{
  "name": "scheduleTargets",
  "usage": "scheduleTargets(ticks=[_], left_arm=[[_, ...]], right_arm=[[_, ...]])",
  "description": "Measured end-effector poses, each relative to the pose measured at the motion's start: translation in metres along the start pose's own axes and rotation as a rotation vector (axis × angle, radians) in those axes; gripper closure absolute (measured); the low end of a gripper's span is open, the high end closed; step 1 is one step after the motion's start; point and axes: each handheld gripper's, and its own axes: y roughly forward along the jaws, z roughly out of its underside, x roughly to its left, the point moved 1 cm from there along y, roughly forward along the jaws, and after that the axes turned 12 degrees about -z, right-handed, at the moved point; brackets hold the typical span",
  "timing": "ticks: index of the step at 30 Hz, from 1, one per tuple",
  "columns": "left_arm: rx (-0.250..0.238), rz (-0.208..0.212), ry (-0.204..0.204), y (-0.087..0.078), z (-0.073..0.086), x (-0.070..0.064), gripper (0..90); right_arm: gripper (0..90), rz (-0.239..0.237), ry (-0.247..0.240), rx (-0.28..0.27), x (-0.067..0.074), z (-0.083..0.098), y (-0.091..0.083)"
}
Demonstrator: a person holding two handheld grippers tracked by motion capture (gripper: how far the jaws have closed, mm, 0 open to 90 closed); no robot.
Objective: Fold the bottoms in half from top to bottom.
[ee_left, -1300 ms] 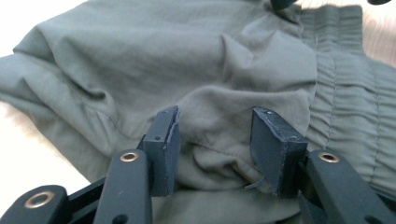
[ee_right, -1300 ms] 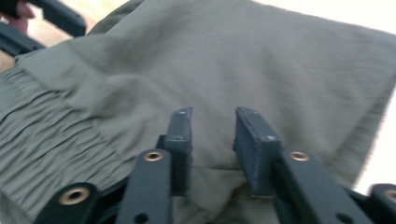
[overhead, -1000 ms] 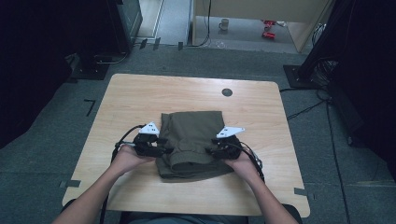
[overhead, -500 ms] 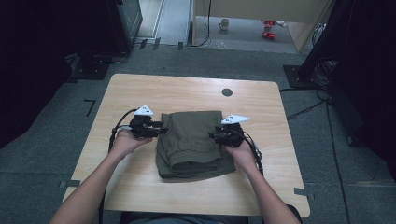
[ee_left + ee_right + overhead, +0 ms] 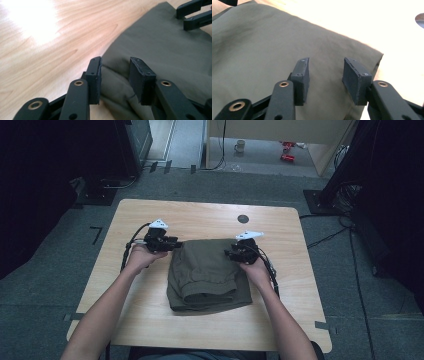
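A folded olive-green garment (image 5: 207,270) lies in the middle of the wooden table (image 5: 145,320). My left gripper (image 5: 177,243) is at its far left corner. In the left gripper view the jaws (image 5: 115,72) have just been closing and stand apart around a raised fold of the cloth (image 5: 117,82), without clamping it. My right gripper (image 5: 229,254) is at the far right corner. Its jaws (image 5: 325,75) have also just narrowed and hover open over the flat cloth (image 5: 262,50) near its edge. The right gripper (image 5: 193,15) appears across the garment in the left gripper view.
A dark round hole (image 5: 243,219) sits in the tabletop beyond the garment. Bare wood surrounds the cloth on all sides. Cables trail from both grippers toward the person. Black stands, cables and a mug (image 5: 240,145) are on the floor beyond the table.
Both hands have slid away from the person along the garment's sides, from its middle to its far corners. Both pairs of jaws have narrowed.
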Motion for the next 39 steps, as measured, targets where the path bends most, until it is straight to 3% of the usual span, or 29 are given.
scheduleTargets(ticks=[7,10,12,15,20,23,27,28,30,32,33,35,39], left_arm=[[0.076,-0.018,0.075,0.021,0.011,-0.008,57.7],[0.07,-0.018,0.09,0.024,0.013,-0.008,56.7],[0.065,-0.019,0.106,0.022,0.015,-0.006,62.9],[0.072,-0.01,0.089,0.019,0.015,-0.001,69.5],[0.097,-0.034,0.093,0.012,0.018,0.007,87.8],[0.083,-0.034,0.093,0.011,0.018,0.009,90.0],[0.041,-0.071,-0.02,0.004,0.014,0.025,90.0],[0.049,-0.073,-0.033,0.005,0.016,0.027,90.0],[0.058,-0.086,-0.024,0.007,0.016,0.025,90.0],[0.052,-0.09,-0.047,0.007,0.015,0.026,88.0],[0.053,-0.089,-0.064,0.006,0.015,0.028,81.3],[0.05,-0.054,-0.105,0.002,0.015,0.032,76.6],[0.033,-0.033,-0.116,-0.008,0.013,0.034,73.4]], right_arm=[[56.6,0.022,-0.015,0.002,-0.001,-0.006,0.017],[55.6,0.018,-0.002,0.016,-0.001,-0.003,0.029],[55.8,0.026,-0.013,0.021,0.0,-0.001,0.03],[57.0,0.021,-0.004,0.034,-0.001,0.002,0.029],[60.3,0.038,-0.047,0.04,-0.001,0.006,0.026],[60.5,0.042,-0.047,0.034,0.0,0.007,0.026],[61.6,0.041,-0.035,0.037,-0.002,0.007,0.024],[61.9,0.038,-0.03,0.032,-0.003,0.008,0.023],[62.8,0.038,-0.036,0.031,-0.005,0.009,0.022],[62.5,0.047,-0.044,0.036,-0.004,0.009,0.021],[62.1,0.055,-0.047,0.037,-0.004,0.01,0.021],[61.6,0.056,-0.039,0.04,-0.004,0.01,0.02],[59.1,0.059,-0.032,0.046,-0.004,0.01,0.019]])
